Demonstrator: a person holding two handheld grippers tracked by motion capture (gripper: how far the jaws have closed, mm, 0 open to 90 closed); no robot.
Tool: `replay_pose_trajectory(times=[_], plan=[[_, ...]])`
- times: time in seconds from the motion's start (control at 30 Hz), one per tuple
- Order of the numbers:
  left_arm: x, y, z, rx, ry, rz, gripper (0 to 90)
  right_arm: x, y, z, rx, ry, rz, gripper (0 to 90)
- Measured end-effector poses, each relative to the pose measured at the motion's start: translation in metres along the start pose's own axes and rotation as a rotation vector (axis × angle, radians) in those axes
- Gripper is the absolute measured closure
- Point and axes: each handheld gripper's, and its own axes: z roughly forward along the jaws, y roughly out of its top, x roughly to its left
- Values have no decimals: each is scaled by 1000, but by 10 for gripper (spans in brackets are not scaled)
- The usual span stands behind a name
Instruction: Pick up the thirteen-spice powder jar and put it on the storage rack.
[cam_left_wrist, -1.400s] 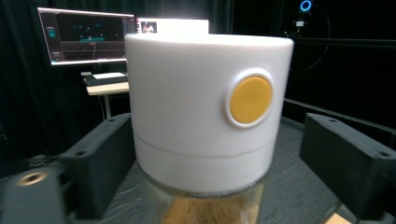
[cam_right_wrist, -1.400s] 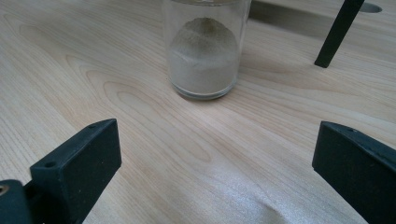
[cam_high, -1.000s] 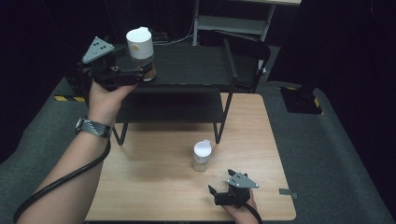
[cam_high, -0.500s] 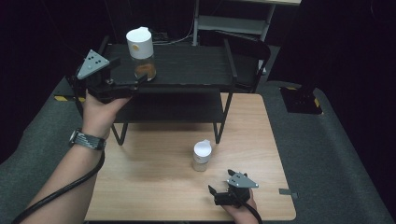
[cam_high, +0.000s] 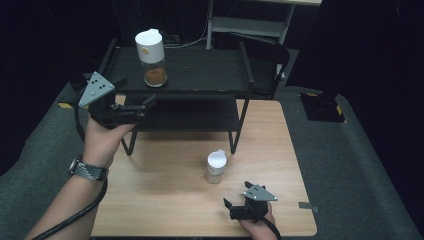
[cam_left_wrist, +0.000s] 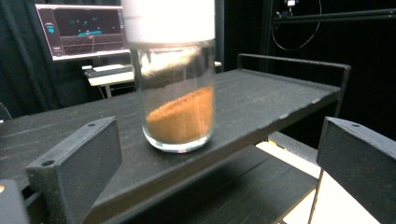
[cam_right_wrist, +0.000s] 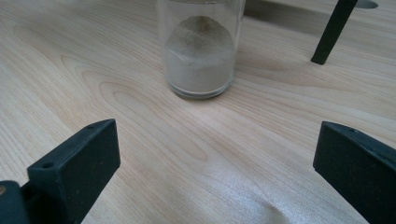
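Note:
A glass jar (cam_high: 150, 56) with a white lid and brown powder stands upright on the top shelf of a black rack (cam_high: 205, 75). My left gripper (cam_high: 136, 92) hangs open just in front of the shelf's left end, apart from the jar. In the left gripper view that jar (cam_left_wrist: 179, 93) stands beyond my left gripper (cam_left_wrist: 219, 140), whose jaws are wide apart. A smaller jar (cam_high: 216, 167) of pale powder stands on the wooden table (cam_high: 160, 200). My right gripper (cam_high: 231, 210) rests open near the front edge, pointing at it. The right gripper view has this jar (cam_right_wrist: 201, 51) ahead of my right gripper (cam_right_wrist: 217, 140).
The rack has a lower shelf (cam_high: 200, 112) and thin black legs (cam_right_wrist: 332, 32) standing on the table. Dark grey floor mats surround the table. A lit monitor (cam_left_wrist: 79, 30) stands beyond the rack in the left gripper view.
My left gripper has let go of the brown-powder jar on the top shelf and drawn back toward the person and lower. The right gripper has not moved.

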Motion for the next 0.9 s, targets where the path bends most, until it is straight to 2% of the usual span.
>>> replay_pose_trajectory(times=[0.33,0.7,0.9], plan=[[-1,-22,-11,27,-12,-26,3,2,1,1,8,-6,-5,1],[1,-60,-25,63,-23,-57,3,6,1,1,8,-29,-12,0],[-2,-75,-29,72,-26,-55,3,7,1,1,7,-33,-11,0]])
